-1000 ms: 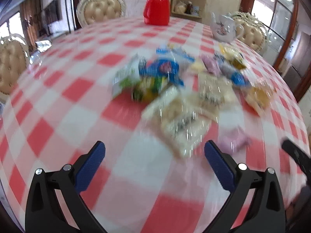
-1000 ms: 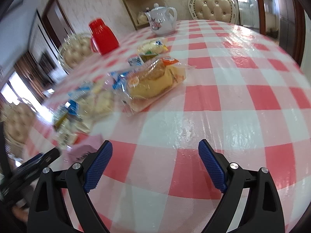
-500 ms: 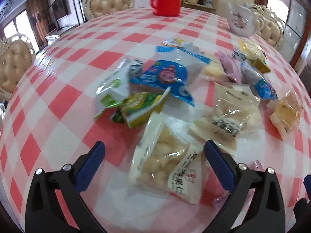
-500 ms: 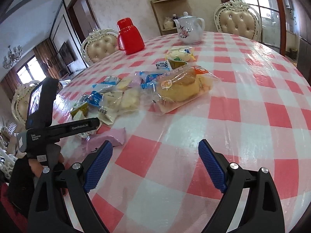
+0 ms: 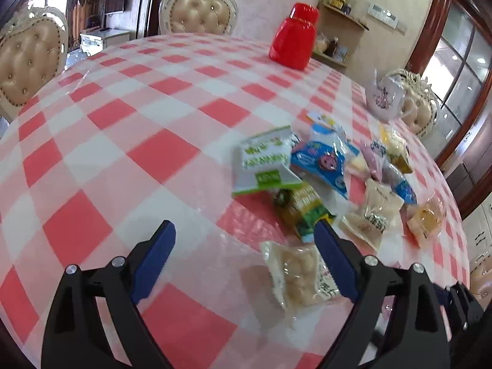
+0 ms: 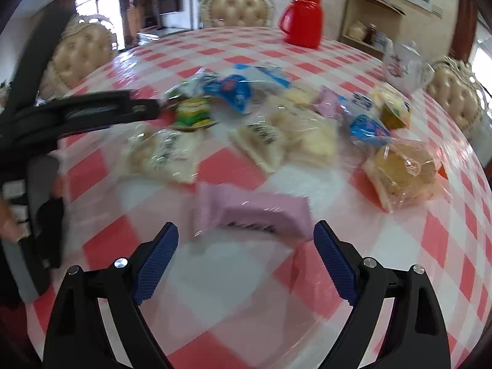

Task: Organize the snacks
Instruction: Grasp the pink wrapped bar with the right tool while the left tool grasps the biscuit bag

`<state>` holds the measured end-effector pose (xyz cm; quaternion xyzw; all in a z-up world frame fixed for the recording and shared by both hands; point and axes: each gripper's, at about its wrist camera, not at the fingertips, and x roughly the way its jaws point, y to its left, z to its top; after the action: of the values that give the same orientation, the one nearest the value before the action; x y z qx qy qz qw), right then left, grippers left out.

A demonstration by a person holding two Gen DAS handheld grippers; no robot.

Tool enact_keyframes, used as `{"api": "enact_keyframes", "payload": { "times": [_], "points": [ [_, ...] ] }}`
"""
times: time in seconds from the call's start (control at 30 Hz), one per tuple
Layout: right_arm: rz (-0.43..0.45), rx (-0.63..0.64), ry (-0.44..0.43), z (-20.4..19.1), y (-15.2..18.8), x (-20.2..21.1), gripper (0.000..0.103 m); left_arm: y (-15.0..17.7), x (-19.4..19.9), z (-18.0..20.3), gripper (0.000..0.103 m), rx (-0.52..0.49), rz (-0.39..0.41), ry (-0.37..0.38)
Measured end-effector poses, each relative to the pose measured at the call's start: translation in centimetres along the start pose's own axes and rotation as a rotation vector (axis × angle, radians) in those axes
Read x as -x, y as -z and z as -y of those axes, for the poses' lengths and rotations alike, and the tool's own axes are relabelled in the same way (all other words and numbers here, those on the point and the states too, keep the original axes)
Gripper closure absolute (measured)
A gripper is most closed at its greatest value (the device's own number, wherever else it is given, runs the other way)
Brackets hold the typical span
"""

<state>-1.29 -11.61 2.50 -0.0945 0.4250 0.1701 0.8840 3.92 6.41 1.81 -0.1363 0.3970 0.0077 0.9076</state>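
Note:
Several wrapped snacks lie in a loose pile on the red-and-white checked tablecloth (image 5: 160, 153). My left gripper (image 5: 244, 230) is low over the cloth with its jaws closing. A clear pack of pale round snacks (image 5: 295, 276) lies between them, close to the right pad, and is not gripped. Beyond it lie a yellow-green packet (image 5: 301, 212), a white-and-green packet (image 5: 264, 160) and a blue packet (image 5: 319, 160). My right gripper (image 6: 246, 227) is open, with a pink packet (image 6: 252, 212) flat on the cloth just ahead of its fingertips. The left gripper's black body (image 6: 101, 107) shows at the left.
A red thermos jug (image 5: 293, 41) and a white flowered teapot (image 5: 386, 98) stand at the table's far side. A bagged bread roll (image 6: 402, 172) lies at the right of the pile. Padded chairs (image 5: 200, 15) ring the table. A hand (image 6: 7, 224) shows at the left edge.
The left view swung left, so the pile now sits to the right and the pale pack lies by the right pad. The right gripper rolled and turned toward the pile, reaching the pink packet.

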Motion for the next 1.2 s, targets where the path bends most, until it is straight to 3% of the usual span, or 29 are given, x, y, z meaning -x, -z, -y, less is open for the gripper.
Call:
{"api": "enact_keyframes", "payload": {
  "times": [0.1,0.23,0.37,0.4,0.43,0.57,0.6,0.67,0.73,0.8,0.87,0.97,1.03,1.1,1.2],
  "points": [
    [0.027,-0.04,-0.063,0.3,-0.6,-0.2,0.016,-0.2,-0.2,0.0,0.011,0.007,-0.008,0.0],
    [0.021,0.02,0.068,-1.3,-1.8,-1.9,0.017,-0.3,-0.3,-0.3,0.01,0.022,-0.005,-0.015],
    [-0.004,-0.024,0.132,-0.1,-2.3,-2.5,0.018,-0.8,0.1,-0.6,0.01,0.01,0.061,-0.16],
    [-0.019,-0.038,0.184,0.6,-2.0,-2.2,0.018,-1.0,0.0,-0.5,0.01,-0.007,0.068,-0.198],
    [-0.026,-0.047,0.227,1.2,-1.5,-1.7,0.018,-1.1,-0.2,-0.3,0.01,-0.029,0.058,-0.24],
    [-0.044,-0.097,0.357,4.7,1.6,0.2,0.017,-0.7,-1.1,0.5,0.01,-0.124,-0.016,-0.276],
    [-0.047,-0.122,0.371,5.7,2.2,0.6,0.017,-0.4,-1.4,0.8,0.01,-0.153,-0.054,-0.265],
    [-0.053,-0.199,0.365,7.9,3.6,1.8,0.017,0.4,-1.6,1.2,0.01,-0.172,-0.123,-0.159],
    [-0.036,-0.244,0.296,8.8,4.2,2.8,0.017,1.3,-0.5,2.3,0.01,-0.213,-0.125,-0.046],
    [-0.029,-0.272,0.208,8.8,4.3,3.3,0.017,1.8,0.8,3.1,0.01,-0.239,-0.103,0.018],
    [-0.028,-0.279,0.122,7.8,4.0,3.3,0.017,2.2,1.9,3.2,0.01,-0.24,-0.064,-0.005],
    [-0.032,-0.282,0.075,5.4,3.0,2.5,0.02,2.1,2.4,2.6,0.01,-0.201,-0.062,0.044],
    [-0.046,-0.314,0.096,4.4,1.8,1.3,0.033,2.3,3.5,2.1,0.01,-0.18,-0.033,0.05],
    [-0.059,-0.367,0.089,4.3,0.5,-0.3,0.037,2.4,4.8,1.8,0.01,-0.171,0.022,0.034],
    [-0.08,-0.345,0.184,3.7,-1.2,-2.2,0.045,2.3,5.6,1.8,0.01,-0.184,0.041,0.022]
  ]
}}
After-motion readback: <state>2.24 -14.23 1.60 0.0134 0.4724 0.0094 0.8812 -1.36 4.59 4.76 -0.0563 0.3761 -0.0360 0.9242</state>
